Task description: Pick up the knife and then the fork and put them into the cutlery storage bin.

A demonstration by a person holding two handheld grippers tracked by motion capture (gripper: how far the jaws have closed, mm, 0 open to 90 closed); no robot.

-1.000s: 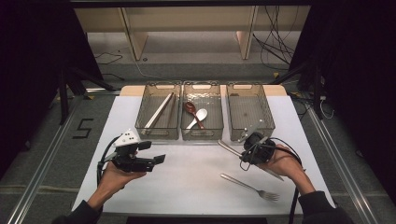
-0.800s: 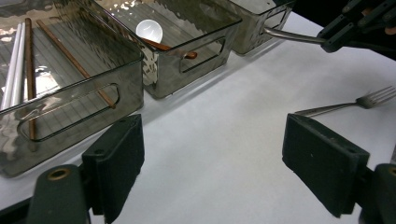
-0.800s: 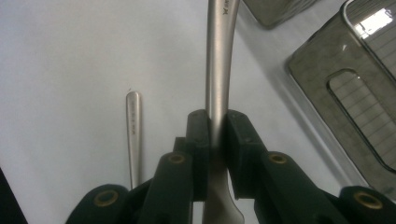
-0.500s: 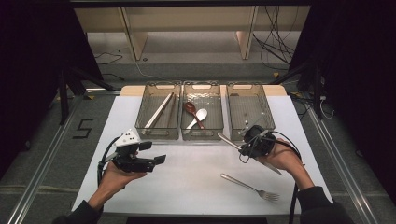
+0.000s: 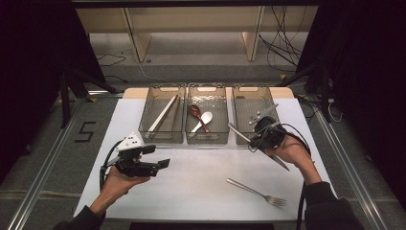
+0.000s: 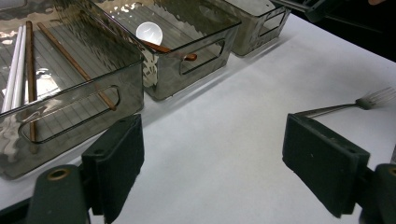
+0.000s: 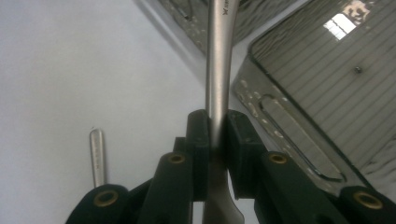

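Right gripper view has the right tongs (image 7: 215, 135) pinching a table knife (image 7: 218, 60) partway along its length, pads pressed on the flat metal, handle end running forward over the near rim of the empty bin (image 7: 327, 79). From the high view the same right tongs (image 5: 262, 134) sit just in front of that empty bin (image 5: 253, 114), the knife (image 5: 238, 132) lying across them at a slant with its blade trailing back past the hand. The grip looks narrow and the metal is smooth, so I judge the knife could pivot or slide out if the hand tilts, and drop short of the bin onto the surface (image 5: 201, 177). Its long overhang could also knock the bin's rim and shove the bin, or catch the neighbouring spoon bin (image 5: 207, 120).

Left tongs (image 5: 152, 165) hover spread wide with nothing between them, well to the left of the empty bin, in front of the chopstick bin (image 5: 163, 120). A fork (image 5: 256, 192) lies on the surface in front of the empty bin; a low return sweep by either hand could nudge it.
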